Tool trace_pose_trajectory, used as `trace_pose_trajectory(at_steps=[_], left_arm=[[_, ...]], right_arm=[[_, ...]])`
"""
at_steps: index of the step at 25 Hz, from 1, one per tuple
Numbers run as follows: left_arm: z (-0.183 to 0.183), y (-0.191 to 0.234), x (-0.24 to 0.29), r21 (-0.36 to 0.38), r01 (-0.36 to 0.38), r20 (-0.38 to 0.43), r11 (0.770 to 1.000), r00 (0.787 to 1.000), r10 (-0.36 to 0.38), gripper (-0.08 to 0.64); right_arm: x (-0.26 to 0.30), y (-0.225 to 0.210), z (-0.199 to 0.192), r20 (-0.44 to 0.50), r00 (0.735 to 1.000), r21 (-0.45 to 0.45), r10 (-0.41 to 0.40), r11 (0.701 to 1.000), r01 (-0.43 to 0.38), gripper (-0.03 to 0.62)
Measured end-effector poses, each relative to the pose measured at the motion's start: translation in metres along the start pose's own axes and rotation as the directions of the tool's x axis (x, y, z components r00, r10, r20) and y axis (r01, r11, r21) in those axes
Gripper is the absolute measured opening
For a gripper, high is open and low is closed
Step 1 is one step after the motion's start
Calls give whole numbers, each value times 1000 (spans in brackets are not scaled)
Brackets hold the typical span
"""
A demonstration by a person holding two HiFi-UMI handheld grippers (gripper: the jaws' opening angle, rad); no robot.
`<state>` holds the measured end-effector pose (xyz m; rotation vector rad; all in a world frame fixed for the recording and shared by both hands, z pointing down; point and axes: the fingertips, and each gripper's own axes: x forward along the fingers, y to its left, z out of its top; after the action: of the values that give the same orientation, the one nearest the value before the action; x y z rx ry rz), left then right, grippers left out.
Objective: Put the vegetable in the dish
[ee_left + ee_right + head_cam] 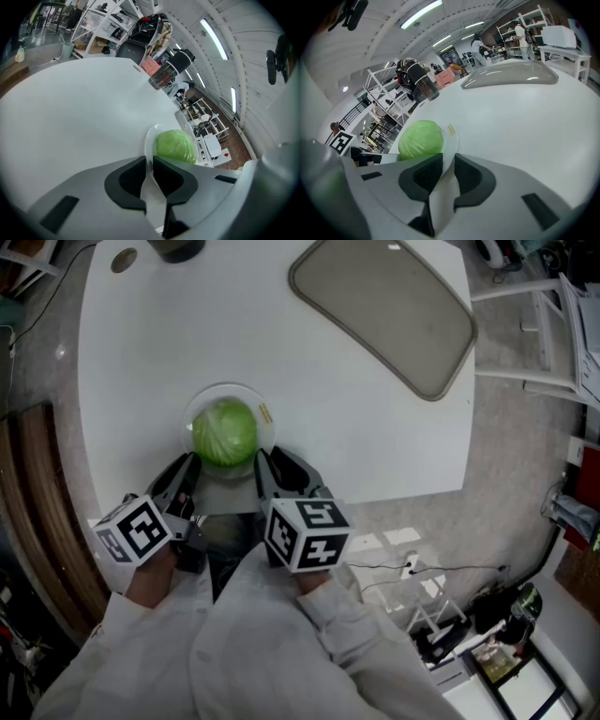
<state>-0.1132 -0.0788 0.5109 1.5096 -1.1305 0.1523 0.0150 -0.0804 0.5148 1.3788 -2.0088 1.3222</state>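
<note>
A: Green cabbage (225, 432), where is it?
B: Sitting in the pale dish (225, 388) on the white table (281, 352), close to the front edge.
A: And the 2 claws?
B: Both are at the dish's near rim. On the left gripper (149, 161) the jaws are nearly together, pinching that rim. On the right gripper (448, 159) there is a narrow gap, with the rim between the jaws but not clamped.

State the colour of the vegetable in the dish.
The vegetable is light green all over; the head view shows it best.
</note>
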Motion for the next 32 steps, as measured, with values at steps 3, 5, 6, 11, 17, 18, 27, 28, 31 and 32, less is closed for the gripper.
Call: trace_pose_trajectory(at_steps=[3,5,6,11,17,18,27,28,31,32], left_arm=[[0,1,0,52,-31,-9,998,999,32,55],[-1,-1,1,107,-51,-11,993,999,53,55],[-1,-2,1,133,-56,-10,989,998,58,55],[-2,-5,2,222,-70,-10,973,997,74,55],[-1,-8,2,275,-74,-2,959,997,77,57],[0,-9,2,280,-69,1,957,997,72,57],[5,-12,5,322,-39,0,946,999,41,60],[6,-14,5,329,-38,1,944,999,40,60],[10,-20,2,348,-29,2,937,1000,30,60],[12,-22,2,355,-24,1,935,1000,25,60]], right_arm=[[1,0,0,1,1000,-24,-3,1000,3,86],[1,0,0,0,1000,-40,-8,999,8,86],[1,0,0,0,1000,-45,-12,999,12,86],[0,-1,2,-5,1000,-8,-16,1000,16,78],[-1,-2,4,6,1000,9,-26,1000,26,74],[-1,-2,4,9,1000,18,-25,1000,24,74],[-4,0,12,51,998,35,-33,999,31,71],[-5,0,13,56,998,37,-35,999,33,71],[-9,3,17,74,996,48,-43,998,39,71],[-11,3,19,81,996,50,-46,998,42,71]])
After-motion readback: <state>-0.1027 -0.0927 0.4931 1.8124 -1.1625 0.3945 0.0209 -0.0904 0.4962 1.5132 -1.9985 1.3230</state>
